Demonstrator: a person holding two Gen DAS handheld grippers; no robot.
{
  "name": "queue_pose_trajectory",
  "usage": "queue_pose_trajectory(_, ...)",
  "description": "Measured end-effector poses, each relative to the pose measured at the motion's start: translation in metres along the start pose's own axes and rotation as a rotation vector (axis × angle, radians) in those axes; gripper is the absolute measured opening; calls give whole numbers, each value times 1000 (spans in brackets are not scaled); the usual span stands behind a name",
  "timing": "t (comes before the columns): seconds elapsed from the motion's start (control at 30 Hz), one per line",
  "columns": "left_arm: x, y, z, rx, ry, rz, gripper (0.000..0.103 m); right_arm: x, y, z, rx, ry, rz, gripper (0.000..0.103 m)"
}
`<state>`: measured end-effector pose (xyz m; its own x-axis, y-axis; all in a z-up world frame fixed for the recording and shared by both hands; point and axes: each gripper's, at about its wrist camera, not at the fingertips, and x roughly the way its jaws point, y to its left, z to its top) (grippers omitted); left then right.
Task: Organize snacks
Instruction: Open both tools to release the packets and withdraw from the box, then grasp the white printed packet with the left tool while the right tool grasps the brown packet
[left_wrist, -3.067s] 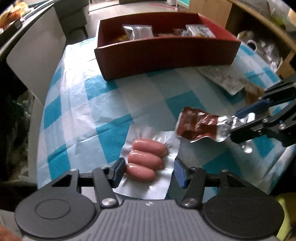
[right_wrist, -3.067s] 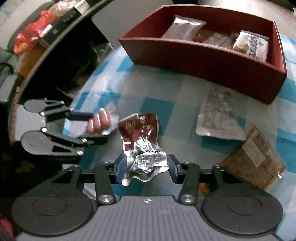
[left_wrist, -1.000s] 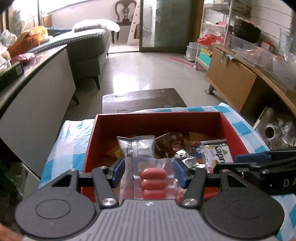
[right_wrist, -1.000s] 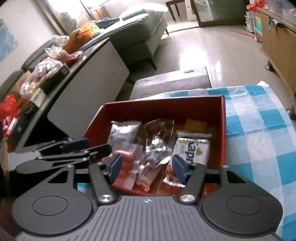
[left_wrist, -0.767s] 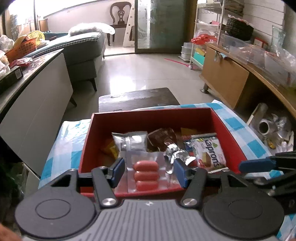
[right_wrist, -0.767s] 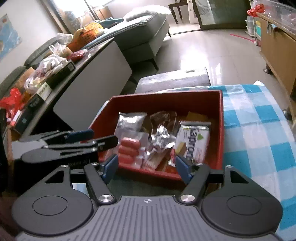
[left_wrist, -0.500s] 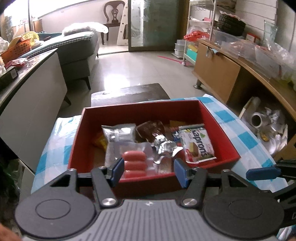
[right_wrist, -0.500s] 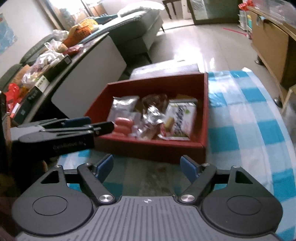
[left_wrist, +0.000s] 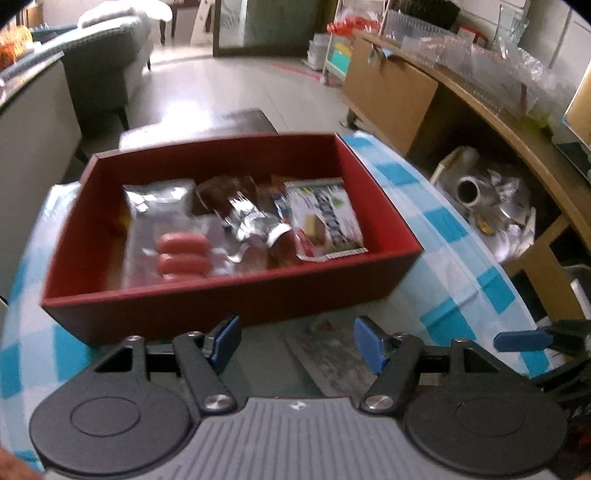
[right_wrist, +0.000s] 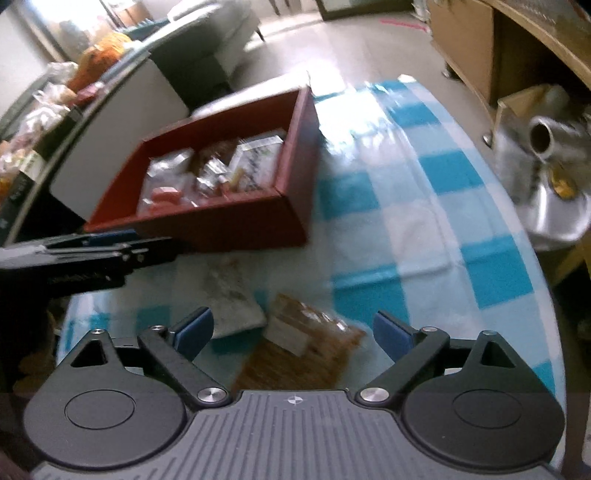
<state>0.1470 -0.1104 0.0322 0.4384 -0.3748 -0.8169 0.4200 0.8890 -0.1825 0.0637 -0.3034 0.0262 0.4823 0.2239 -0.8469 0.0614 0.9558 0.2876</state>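
A red box (left_wrist: 229, 299) (right_wrist: 236, 225) on the checked tablecloth holds several snack packs: a clear sausage pack (left_wrist: 183, 254), a brown foil pouch (left_wrist: 240, 214), a silver pack (left_wrist: 157, 201) and a green-white biscuit pack (left_wrist: 325, 218). My left gripper (left_wrist: 297, 347) hangs in front of the box's near wall, jaws opening, nothing between them. My right gripper (right_wrist: 293, 332) is to the right, jaws opening wide and empty, above a brown snack pack (right_wrist: 303, 347) on the cloth. A pale flat pack (right_wrist: 225, 295) (left_wrist: 328, 350) lies beside the brown one, below the left gripper.
The blue-and-white tablecloth (right_wrist: 443, 229) runs to the table's curved right edge. Beyond it are a wooden sideboard (left_wrist: 424, 96) and a metal kettle (right_wrist: 554, 158). A grey cabinet with packets on top (right_wrist: 74, 110) stands left of the table.
Both grippers let go of their packs, the sausages and the foil pouch, into the red box, drew back toward the near side of the table and opened wider. The right one swung right.
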Motion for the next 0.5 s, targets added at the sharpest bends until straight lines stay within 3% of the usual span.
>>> queue_pose_trajectory(0.23, 26, -8, -8, -88, 126, -71, 63, 16, 8, -21, -74, 82, -61, 98)
queue_pose_trajectory(0.33, 40, -10, -14, -175, 169, -35, 63, 18, 12, -27, -110, 97, -67, 101)
queue_pose_trajectory(0.5, 44, -27, -13, -276, 123, 31, 68, 17, 15, -29, -148, 105, -68, 102)
